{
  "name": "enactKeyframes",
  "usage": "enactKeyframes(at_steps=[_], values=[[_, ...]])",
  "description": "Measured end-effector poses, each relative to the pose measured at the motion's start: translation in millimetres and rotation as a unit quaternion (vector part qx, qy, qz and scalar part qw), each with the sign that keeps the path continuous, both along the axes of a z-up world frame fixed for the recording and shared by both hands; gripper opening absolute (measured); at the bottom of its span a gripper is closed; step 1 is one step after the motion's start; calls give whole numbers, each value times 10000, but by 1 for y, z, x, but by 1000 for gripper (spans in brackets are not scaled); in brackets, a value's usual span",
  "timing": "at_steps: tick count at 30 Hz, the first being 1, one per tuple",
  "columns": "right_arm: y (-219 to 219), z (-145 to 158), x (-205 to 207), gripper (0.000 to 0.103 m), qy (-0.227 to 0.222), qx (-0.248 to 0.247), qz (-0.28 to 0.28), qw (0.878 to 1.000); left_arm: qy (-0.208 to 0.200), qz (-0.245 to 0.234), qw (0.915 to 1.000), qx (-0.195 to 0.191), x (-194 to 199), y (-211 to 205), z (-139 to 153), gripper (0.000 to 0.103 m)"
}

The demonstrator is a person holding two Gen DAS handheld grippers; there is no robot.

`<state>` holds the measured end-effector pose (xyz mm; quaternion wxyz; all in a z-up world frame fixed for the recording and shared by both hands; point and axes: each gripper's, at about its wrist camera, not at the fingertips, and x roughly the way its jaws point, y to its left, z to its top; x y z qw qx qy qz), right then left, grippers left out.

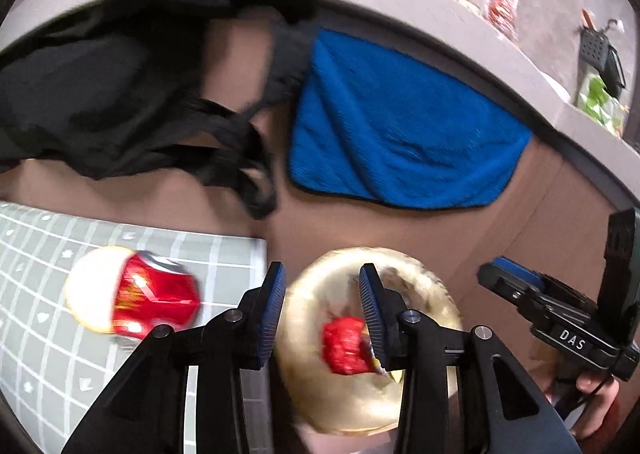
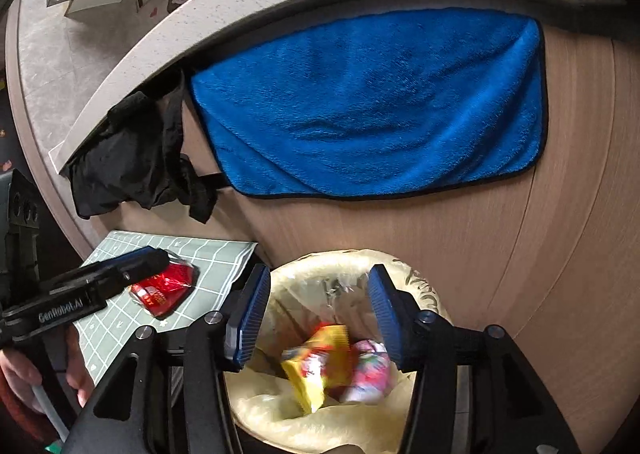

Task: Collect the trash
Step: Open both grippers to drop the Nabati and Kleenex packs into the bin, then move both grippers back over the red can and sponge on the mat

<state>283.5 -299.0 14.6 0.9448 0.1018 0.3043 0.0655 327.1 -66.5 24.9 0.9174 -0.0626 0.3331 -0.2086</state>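
Right gripper (image 2: 318, 314) released above lined trash bin (image 2: 424, 294), yellow wrapper (image 2: 316, 362) and pink wrapper (image 2: 370, 372) loose inside. Left gripper (image 1: 322, 310) also spread wide, empty, over bin rim. Red wrapper (image 2: 164, 290) lying on green grid mat (image 2: 216, 254), just beside bin. Blue towel (image 2: 372, 102) draped behind.
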Motion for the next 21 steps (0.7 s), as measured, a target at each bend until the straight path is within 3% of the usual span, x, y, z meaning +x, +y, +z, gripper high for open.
enactKeyframes(at_steps=[7,13,21], values=[[34,19,-11,49,-217,-57,385,9990,-397,667,9969,97,-19,79,35,39],[92,32,-8,49,-407,-41,1013,9940,-653,1442,9874,89,-40,162,58,40],[182,24,6,49,-289,-211,1772,9835,-737,2149,9739,33,-60,249,57,41]])
